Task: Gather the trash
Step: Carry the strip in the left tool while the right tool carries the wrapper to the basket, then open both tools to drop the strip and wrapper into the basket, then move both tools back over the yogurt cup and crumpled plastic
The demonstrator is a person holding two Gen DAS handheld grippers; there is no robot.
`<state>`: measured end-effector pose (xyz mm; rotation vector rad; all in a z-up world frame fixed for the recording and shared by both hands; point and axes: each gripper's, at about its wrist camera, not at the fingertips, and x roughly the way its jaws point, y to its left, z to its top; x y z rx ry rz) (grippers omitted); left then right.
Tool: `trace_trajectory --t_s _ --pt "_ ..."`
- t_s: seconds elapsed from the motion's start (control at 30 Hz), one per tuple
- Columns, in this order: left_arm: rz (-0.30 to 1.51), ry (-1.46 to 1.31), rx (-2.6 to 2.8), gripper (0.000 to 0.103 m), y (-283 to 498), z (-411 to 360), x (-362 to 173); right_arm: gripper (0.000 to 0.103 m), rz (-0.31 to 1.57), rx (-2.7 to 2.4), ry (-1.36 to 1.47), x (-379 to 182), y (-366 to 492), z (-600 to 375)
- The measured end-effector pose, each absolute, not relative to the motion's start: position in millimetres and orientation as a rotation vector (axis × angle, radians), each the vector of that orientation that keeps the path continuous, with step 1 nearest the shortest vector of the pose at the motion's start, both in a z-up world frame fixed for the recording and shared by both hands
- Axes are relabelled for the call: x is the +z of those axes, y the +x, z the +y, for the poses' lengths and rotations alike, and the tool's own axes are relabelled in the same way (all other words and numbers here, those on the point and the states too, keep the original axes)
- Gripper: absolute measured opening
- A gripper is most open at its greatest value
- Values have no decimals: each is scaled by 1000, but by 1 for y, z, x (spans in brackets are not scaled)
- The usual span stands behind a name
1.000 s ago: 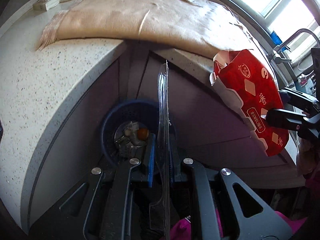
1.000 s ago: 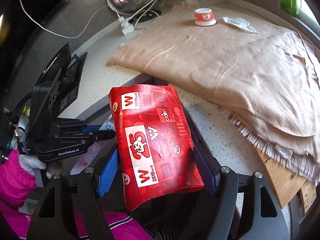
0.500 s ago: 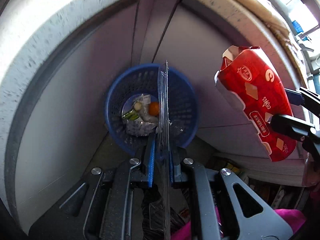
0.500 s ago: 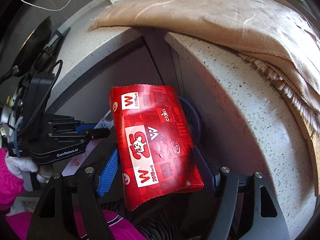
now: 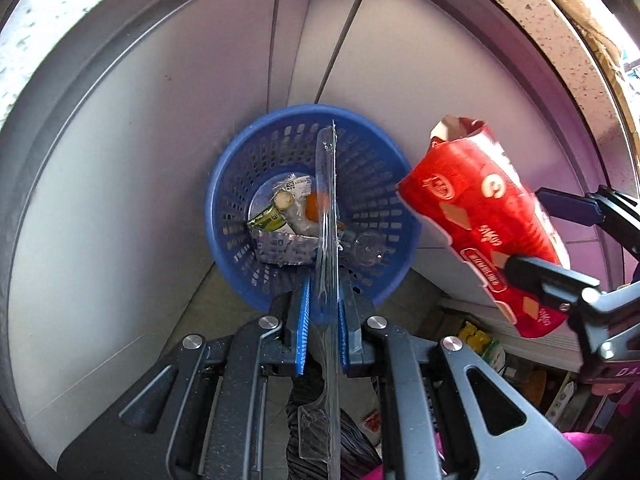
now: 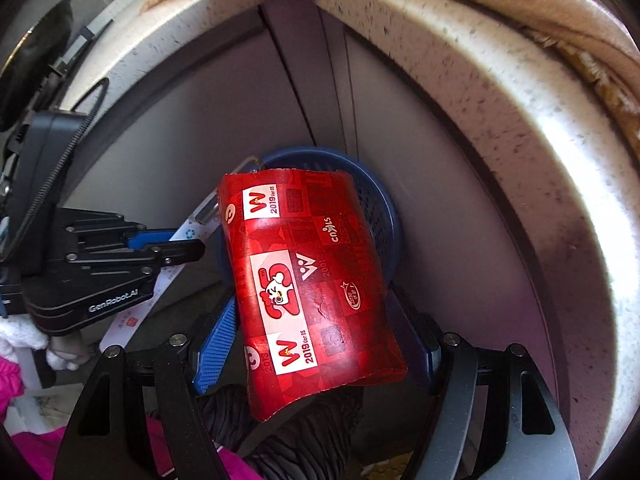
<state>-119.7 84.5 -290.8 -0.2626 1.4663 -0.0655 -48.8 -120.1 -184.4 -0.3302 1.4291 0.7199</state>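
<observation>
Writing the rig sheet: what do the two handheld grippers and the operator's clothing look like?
Both the left gripper and right gripper have black linkage frames with silver pivot bolts and blue ribbed pads. The left body reads "GenRobot.AI" in white. Operator wears a magenta sleeve.

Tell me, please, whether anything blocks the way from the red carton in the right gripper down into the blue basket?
Nothing visible does. The red carton hangs over the rim of the open blue basket, which holds only a little trash at its bottom. The clear plastic sheet hangs alongside, apart from it.

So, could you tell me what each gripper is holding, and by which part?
The left gripper pinches a clear plastic sheet by its flat faces near the lower end; the right gripper clamps a red carton across its side edges.
</observation>
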Motion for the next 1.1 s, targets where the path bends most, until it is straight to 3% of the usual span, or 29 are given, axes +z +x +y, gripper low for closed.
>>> trace_trajectory --t_s 0.23,0.3,0.37,0.47,1.1 --pt "1457 -228 -47 10 -112 82 -284 80 1417 712 -369 -189 -49 -107" --pt "1453 -219 -43 16 -111 81 -281 81 1407 710 -379 -187 -49 -104" --pt "1443 -205 -34 36 -109 81 -276 82 1405 712 -377 -185 -50 -104" --pt "1426 -200 -21 46 -108 81 -270 81 1406 725 -368 -183 -49 -102" --pt "1246 -111 12 46 -98 81 -184 81 1336 853 -260 -105 -34 -137"
